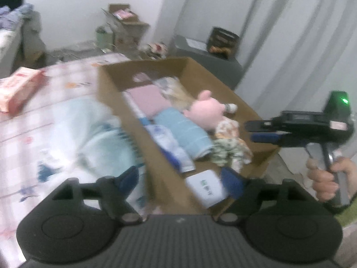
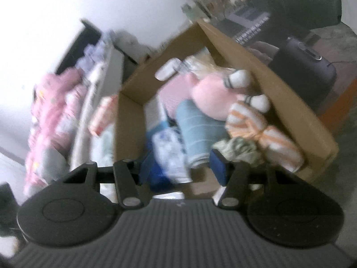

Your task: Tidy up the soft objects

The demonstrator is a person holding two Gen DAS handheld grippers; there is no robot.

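An open cardboard box [image 1: 111, 84] stands by the bed and holds a pink plush toy [image 1: 204, 111], a rolled blue towel [image 1: 183, 131], a pink folded cloth [image 1: 149, 99], a floral garment [image 1: 229, 149] and a white-blue packet [image 1: 169, 145]. My left gripper [image 1: 180, 178] hangs open over the box's near end with nothing between its fingers. The right gripper [image 1: 258, 131] shows at the right, held by a hand [image 1: 323, 178]. In the right wrist view the right gripper [image 2: 185, 165] is open above the box [image 2: 245, 51], near the towel [image 2: 196, 127], the plush [image 2: 214, 93] and an orange-striped cloth [image 2: 258, 122].
A bed with a pink checked cover [image 1: 44, 111] carries a light blue cloth [image 1: 89, 129] and a pink package [image 1: 17, 89]. Grey curtains [image 1: 290, 44], a dark cabinet [image 1: 207, 60] and stacked cartons [image 1: 125, 24] stand behind. A black device [image 2: 303, 67] sits on the floor.
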